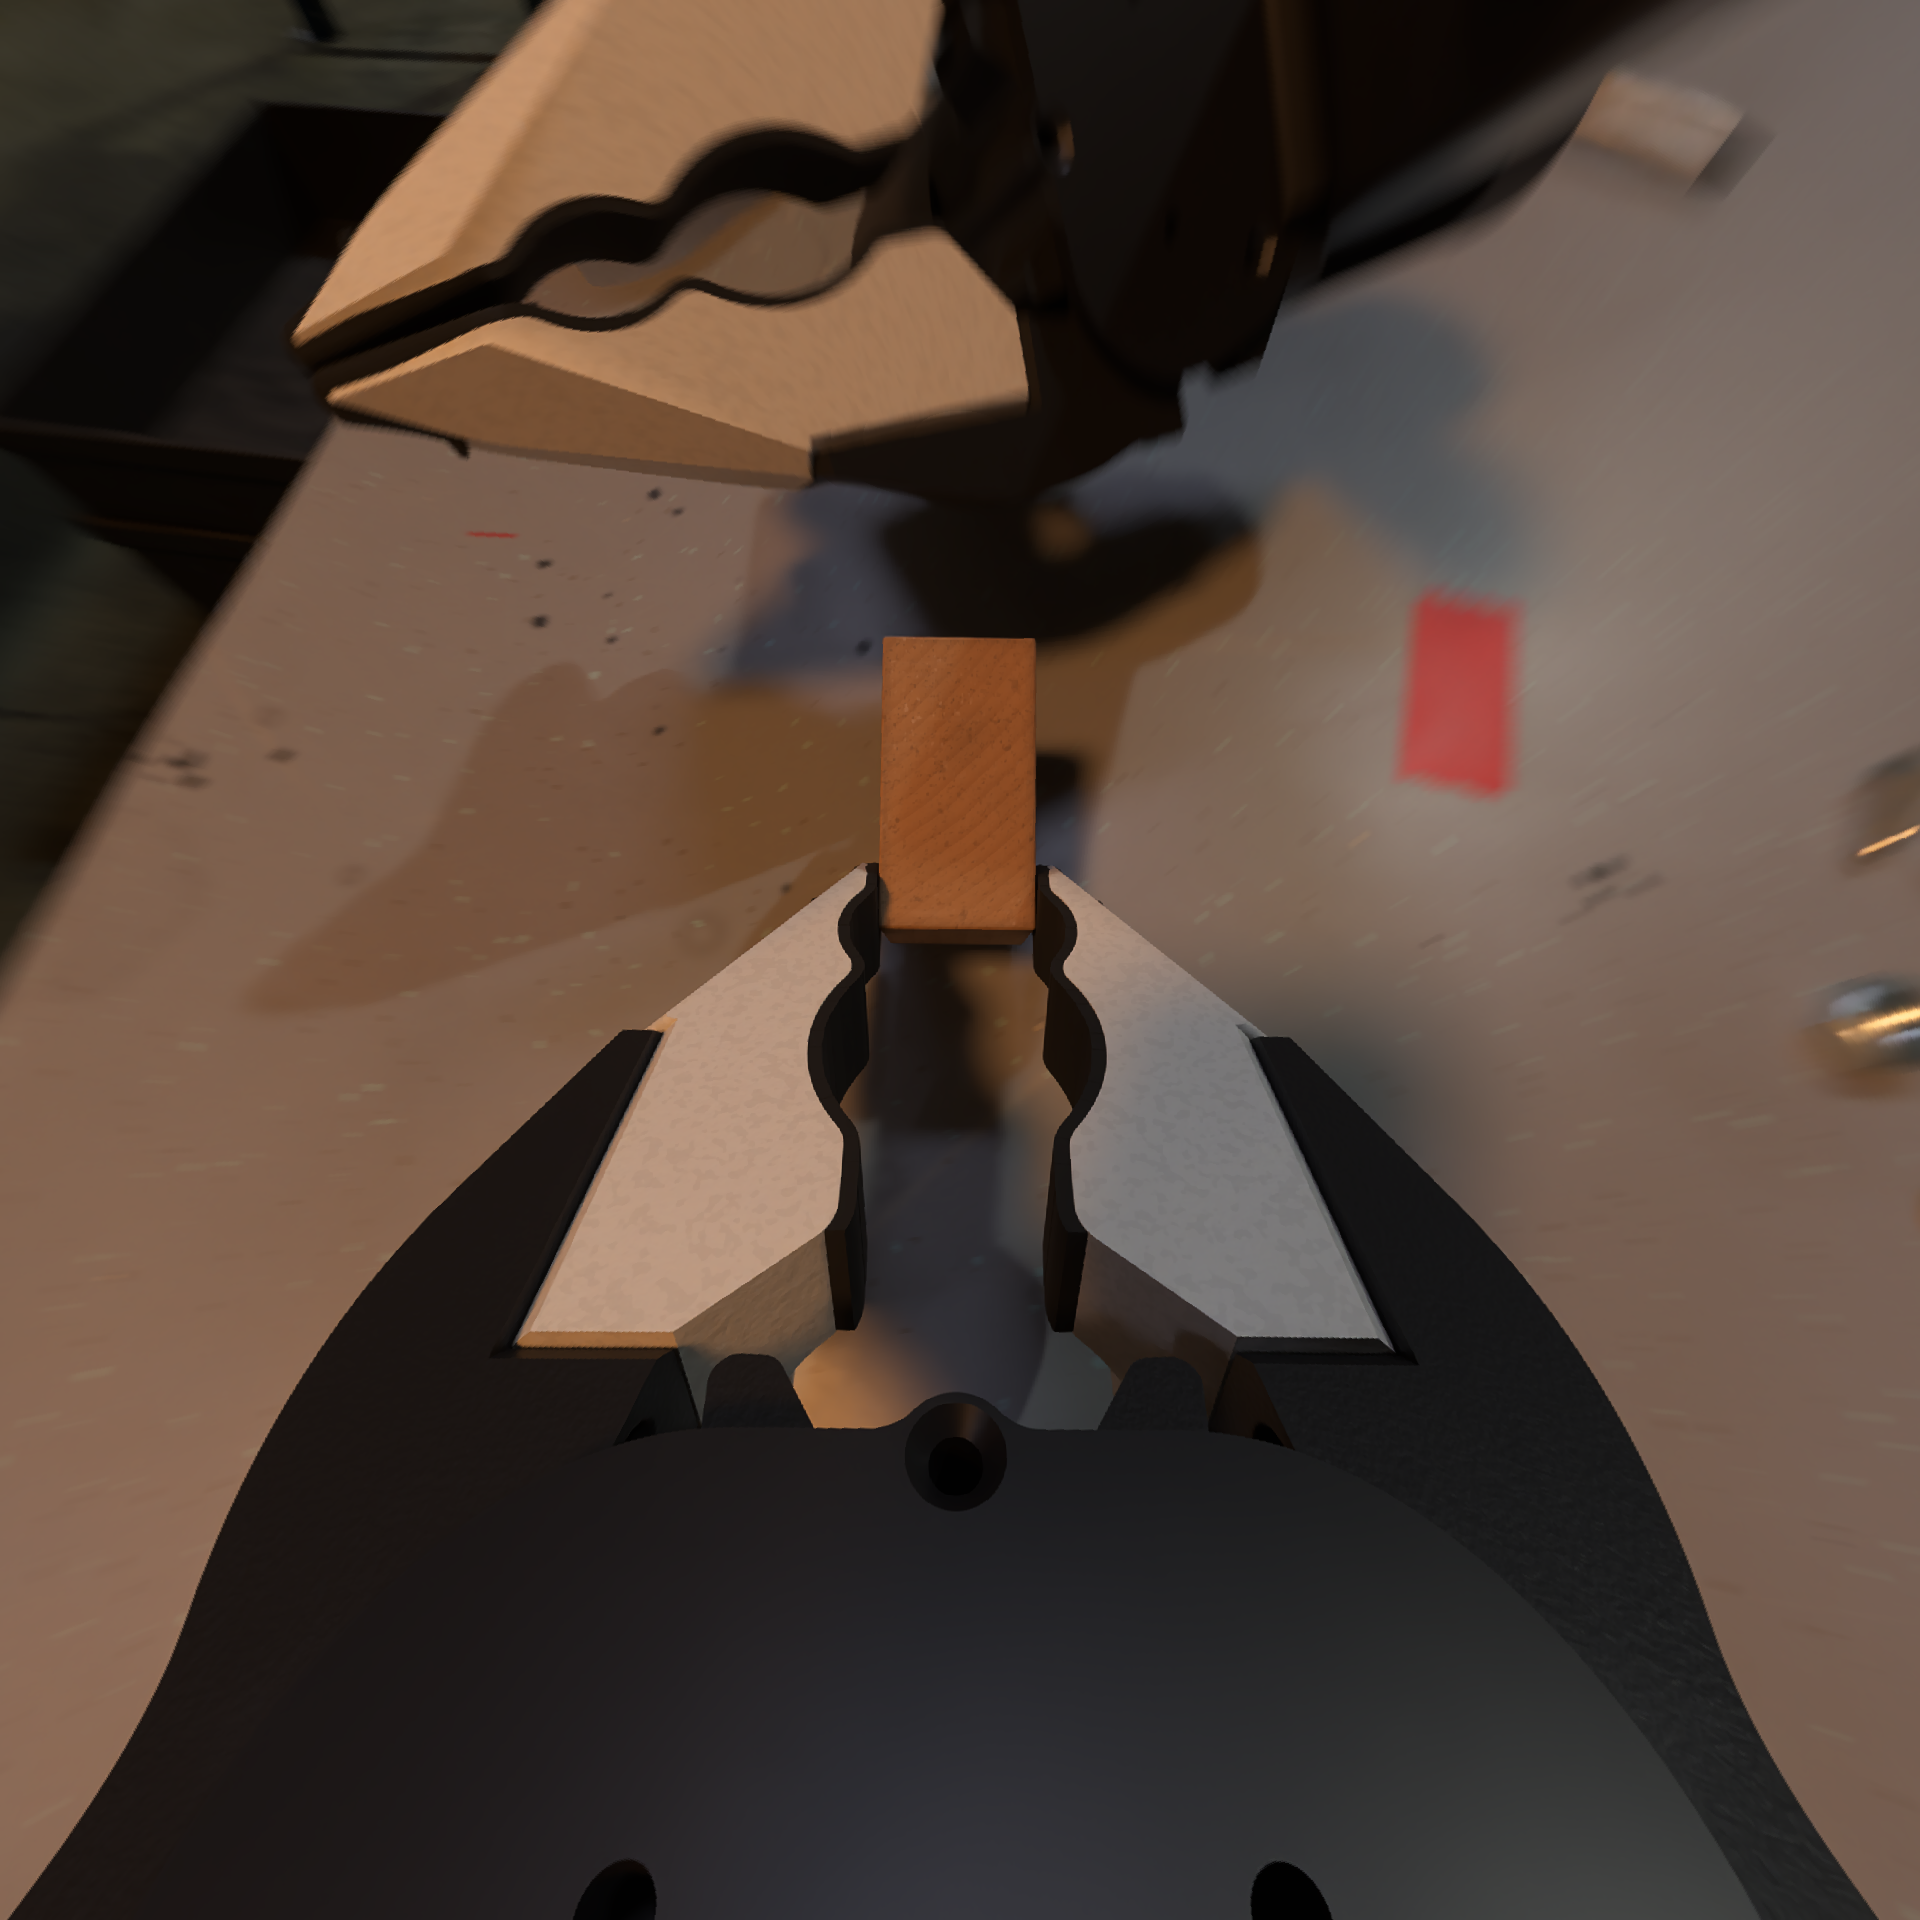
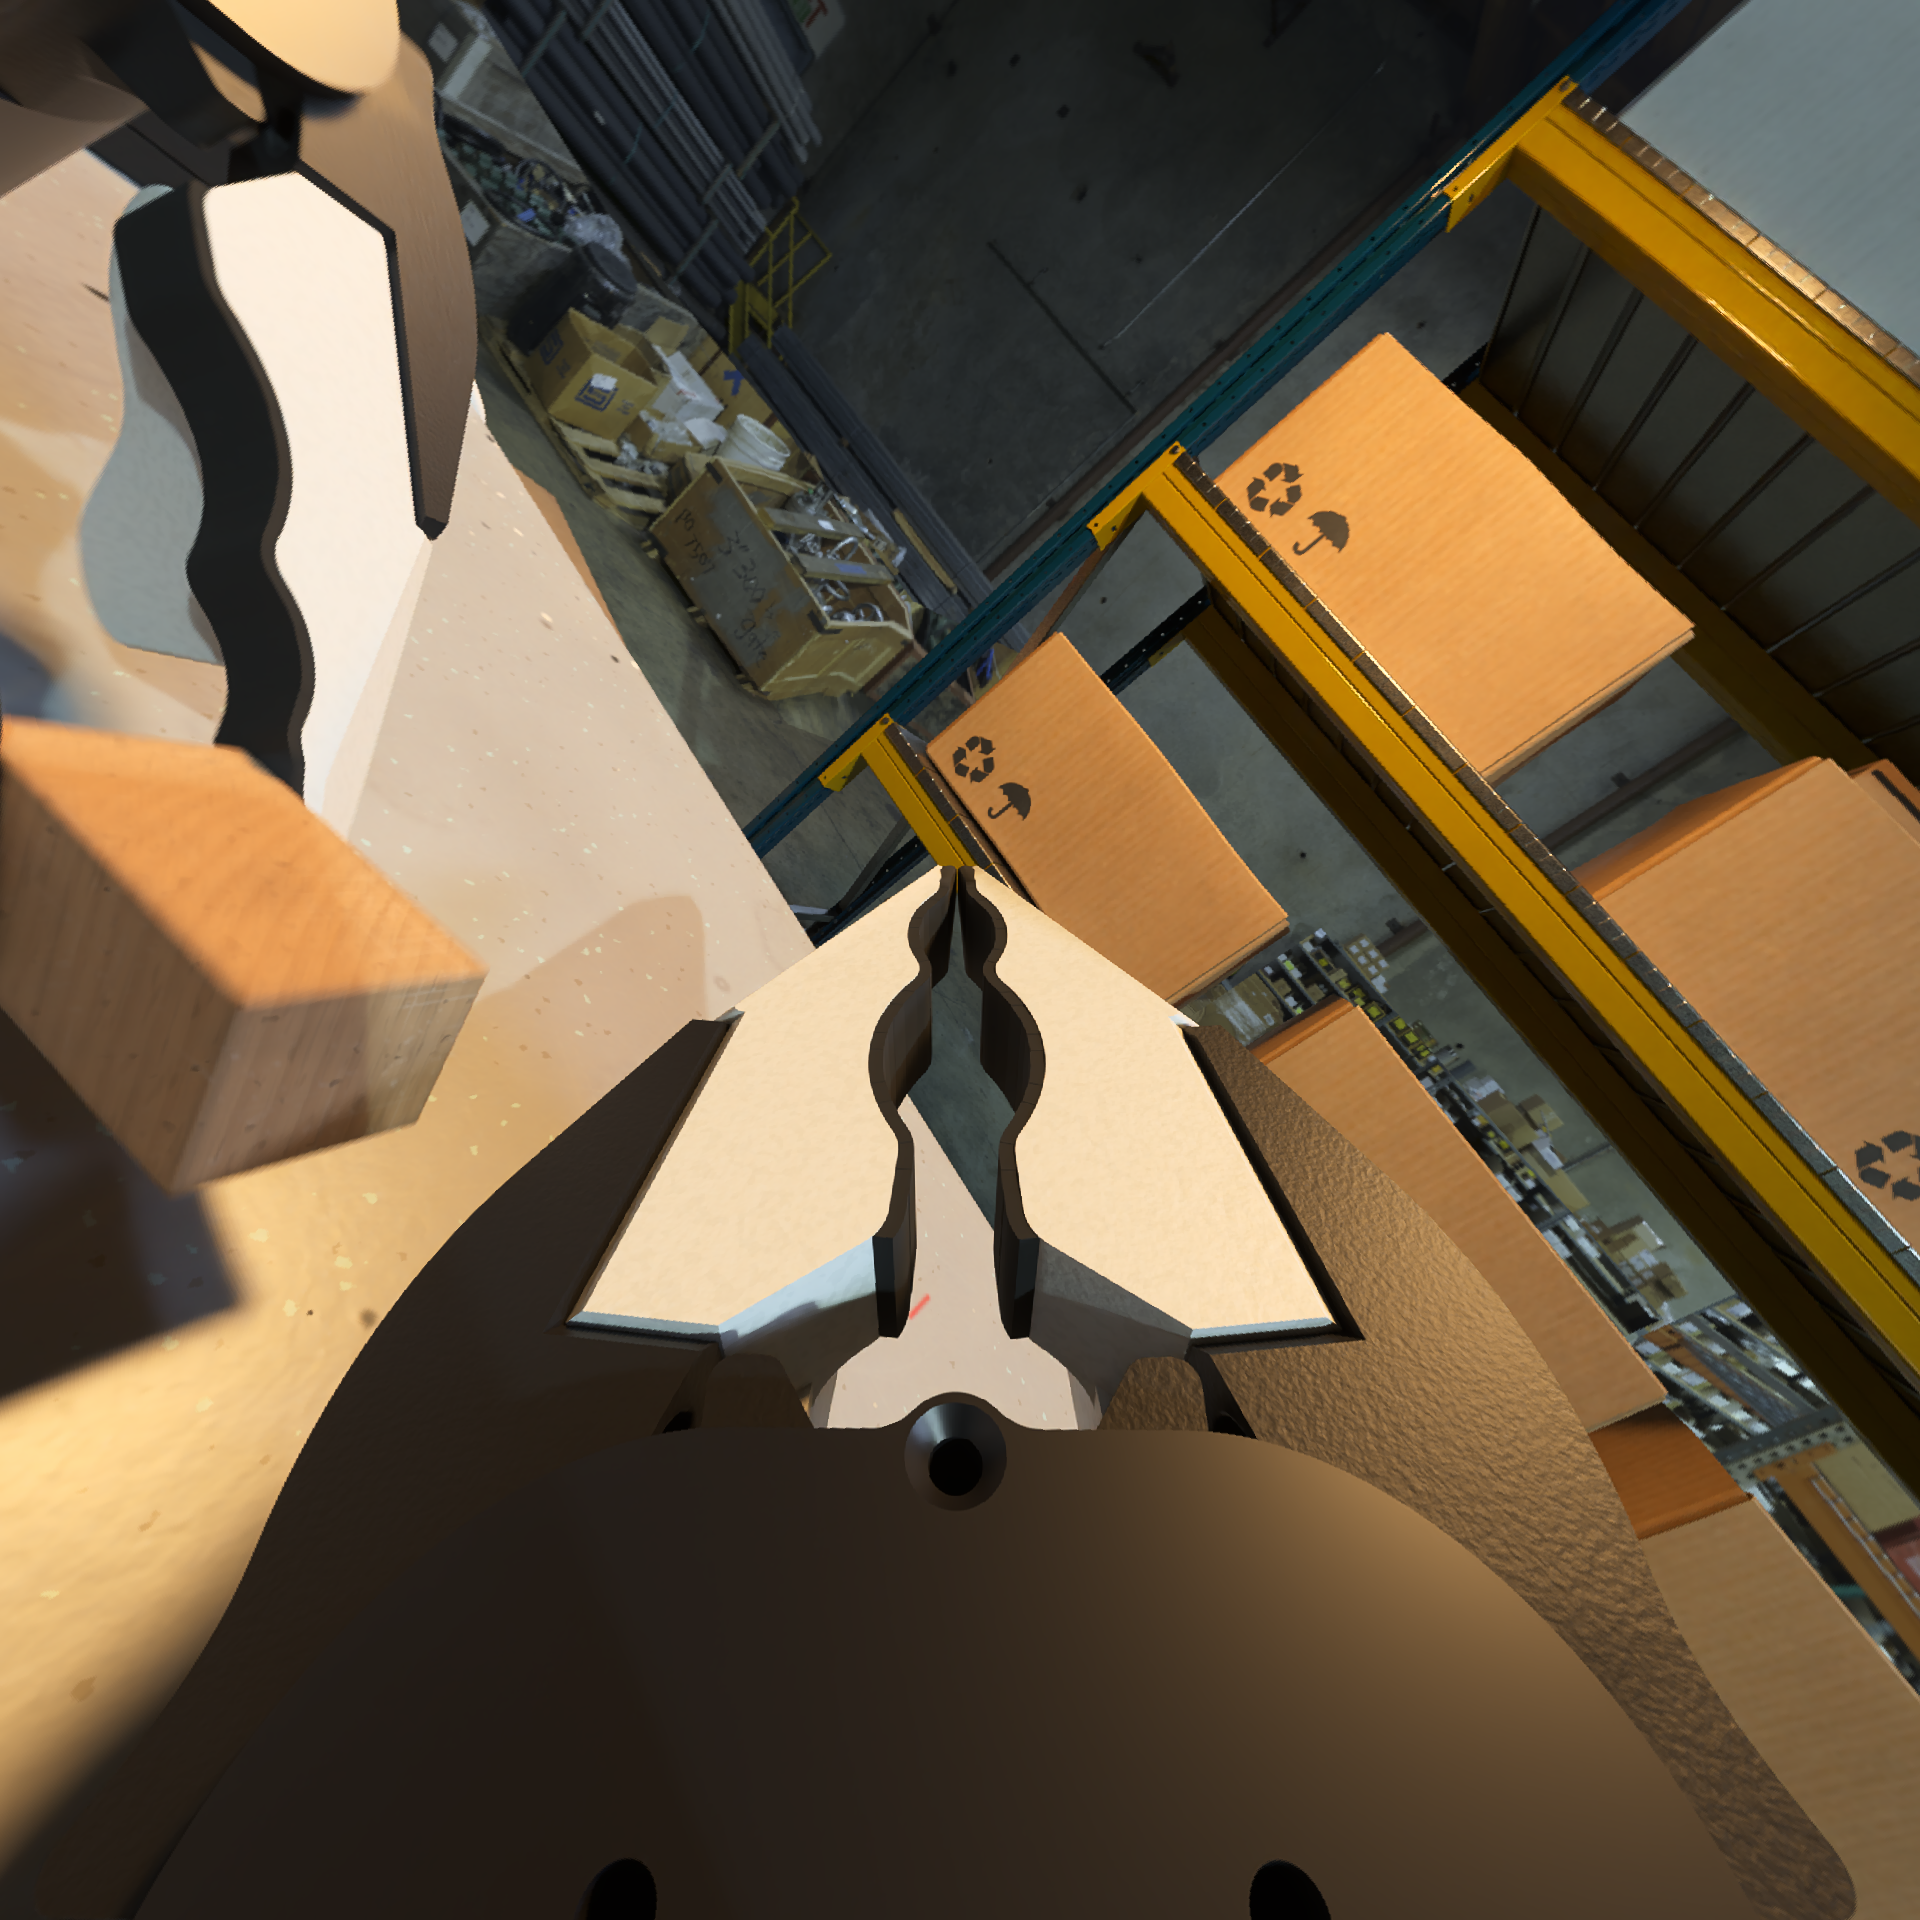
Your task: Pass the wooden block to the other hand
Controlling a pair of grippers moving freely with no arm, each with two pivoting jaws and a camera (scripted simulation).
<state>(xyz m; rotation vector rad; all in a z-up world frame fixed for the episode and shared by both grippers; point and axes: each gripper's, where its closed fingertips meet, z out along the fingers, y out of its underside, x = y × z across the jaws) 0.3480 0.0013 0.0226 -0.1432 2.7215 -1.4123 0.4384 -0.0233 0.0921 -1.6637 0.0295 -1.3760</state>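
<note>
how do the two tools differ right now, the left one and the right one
The left tool is shut on the wooden block, pinching its near end at the fingertips; the right tool is shut with nothing in it, tips meeting. The left tool points over the pale table; the right tool points past the table edge toward yellow racking with cardboard boxes. Both share the same build: pale fingers with wavy dark pads on a dark body.

Pale, dark-speckled worktop (image 1: 436,790), seen blurred from above. Lying on it: a red rectangular patch (image 1: 1455,694) at right, a small pale block (image 1: 1662,130) near the far corner, and two shiny metallic pieces (image 1: 1875,1023) at the right edge, too blurred to identify.
</note>
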